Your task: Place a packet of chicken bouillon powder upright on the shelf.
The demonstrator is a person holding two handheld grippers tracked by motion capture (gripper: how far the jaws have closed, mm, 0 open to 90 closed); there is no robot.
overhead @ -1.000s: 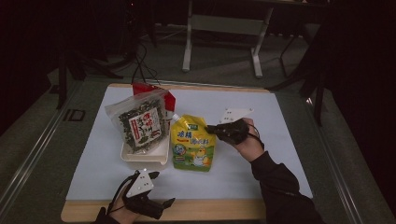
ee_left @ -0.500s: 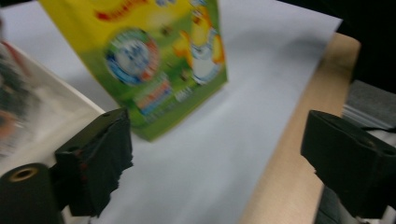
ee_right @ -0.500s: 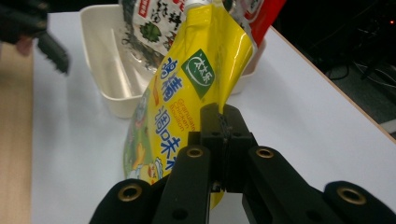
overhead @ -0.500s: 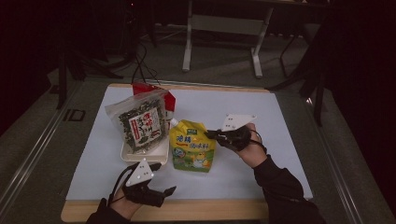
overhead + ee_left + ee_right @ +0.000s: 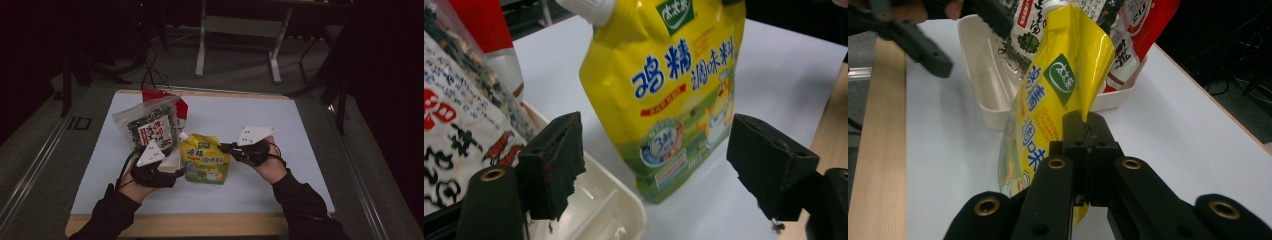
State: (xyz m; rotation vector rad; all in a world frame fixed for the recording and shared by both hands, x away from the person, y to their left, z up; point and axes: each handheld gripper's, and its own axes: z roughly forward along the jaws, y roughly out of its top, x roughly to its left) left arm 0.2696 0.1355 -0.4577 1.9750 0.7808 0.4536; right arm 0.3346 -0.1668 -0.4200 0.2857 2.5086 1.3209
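Right gripper view looks along the right tool [image 5: 1087, 150], whose 2 jaws are pinched tight on the side edge of the yellow spouted pouch [image 5: 1053, 95]; that grip likely keeps the soft pouch standing upright on the white surface [image 5: 1188, 125] so it neither slumps nor tips. In the high view the right tool [image 5: 231, 148] meets the pouch [image 5: 206, 161] from the right. The left tool [image 5: 172, 172], seen from its own camera [image 5: 654, 165], stands fairly wide with nothing pressed between its pads; its jaws have just been closing, with the pouch [image 5: 669, 85] ahead of them but untouched. Judging by this, the left tool is lining up for a second hold on the lower pouch. Just left of the pouch sits a cream tray [image 5: 172, 161] holding a clear seaweed snack bag [image 5: 147, 125] and, farther back, a red packet [image 5: 162, 97], both leaning upright against each other.
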